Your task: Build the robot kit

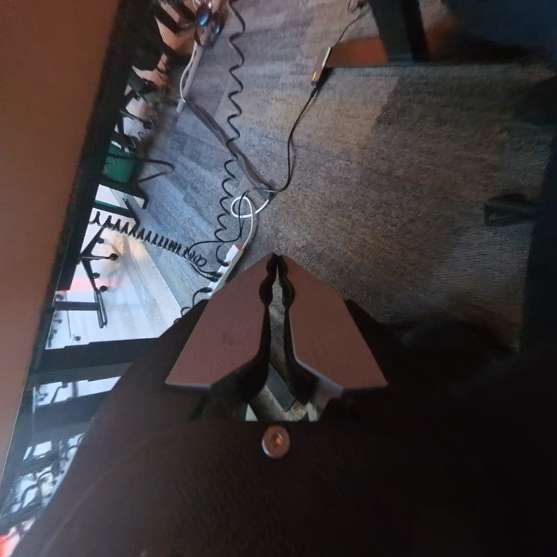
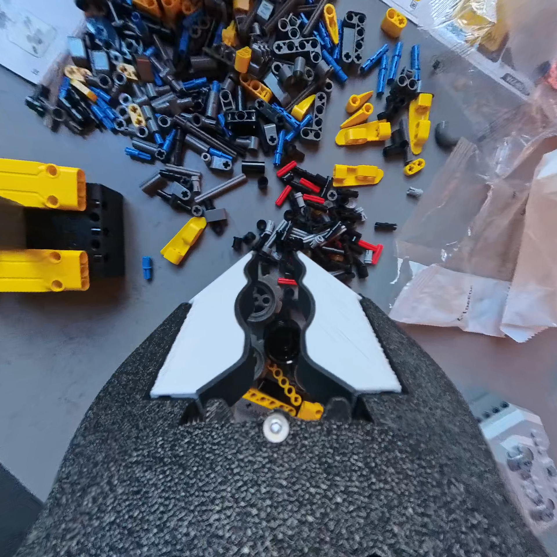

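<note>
Grey tabletop (image 2: 75,346) parts vanish beneath the right tool (image 2: 275,256).

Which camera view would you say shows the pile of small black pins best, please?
The right wrist view: the pile of small black pins lies on the grey table just beyond the right tongs, mixed with red pins. The left wrist view shows none of it, only carpet and cables beyond the shut left tongs.

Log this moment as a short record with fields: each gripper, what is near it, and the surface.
left gripper: jaws shut, empty, above carpet
near left: coiled black cable, white power strip
right gripper: jaws open, over small black pins
near right: yellow and black assembly, clear bags
surface: grey table
</note>
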Available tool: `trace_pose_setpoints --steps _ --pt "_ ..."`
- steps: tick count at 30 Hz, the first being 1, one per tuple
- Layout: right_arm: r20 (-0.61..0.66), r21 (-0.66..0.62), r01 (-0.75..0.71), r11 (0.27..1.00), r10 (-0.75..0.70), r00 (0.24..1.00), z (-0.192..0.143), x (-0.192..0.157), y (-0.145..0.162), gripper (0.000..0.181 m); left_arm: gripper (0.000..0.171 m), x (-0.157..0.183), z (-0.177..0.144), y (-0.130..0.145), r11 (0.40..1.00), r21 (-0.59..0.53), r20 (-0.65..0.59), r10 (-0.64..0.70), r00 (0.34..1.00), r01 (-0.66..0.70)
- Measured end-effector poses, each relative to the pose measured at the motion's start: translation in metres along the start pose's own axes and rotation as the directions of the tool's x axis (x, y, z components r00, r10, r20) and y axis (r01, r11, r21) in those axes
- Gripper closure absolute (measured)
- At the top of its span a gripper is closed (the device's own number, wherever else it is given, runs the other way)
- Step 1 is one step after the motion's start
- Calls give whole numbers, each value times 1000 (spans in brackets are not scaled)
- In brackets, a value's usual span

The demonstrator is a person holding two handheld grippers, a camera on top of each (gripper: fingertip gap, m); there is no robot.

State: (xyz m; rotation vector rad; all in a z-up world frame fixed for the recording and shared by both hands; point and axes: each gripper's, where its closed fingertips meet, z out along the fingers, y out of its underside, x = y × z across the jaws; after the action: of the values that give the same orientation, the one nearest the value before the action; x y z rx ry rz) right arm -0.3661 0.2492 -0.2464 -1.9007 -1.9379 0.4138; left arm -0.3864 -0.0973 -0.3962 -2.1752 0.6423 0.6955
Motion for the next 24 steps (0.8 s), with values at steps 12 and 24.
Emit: trace_pose_setpoints --steps 12,24 --pt "214 267 -61 962 3 977 -73 -73 48 156 171 -13 44 14 995 -55 -134 76 988 -84" --pt "15 358 -24 933 20 1000 -71 -102 72 150 170 56 -47 -92 979 -66 -501 -199 842 192"
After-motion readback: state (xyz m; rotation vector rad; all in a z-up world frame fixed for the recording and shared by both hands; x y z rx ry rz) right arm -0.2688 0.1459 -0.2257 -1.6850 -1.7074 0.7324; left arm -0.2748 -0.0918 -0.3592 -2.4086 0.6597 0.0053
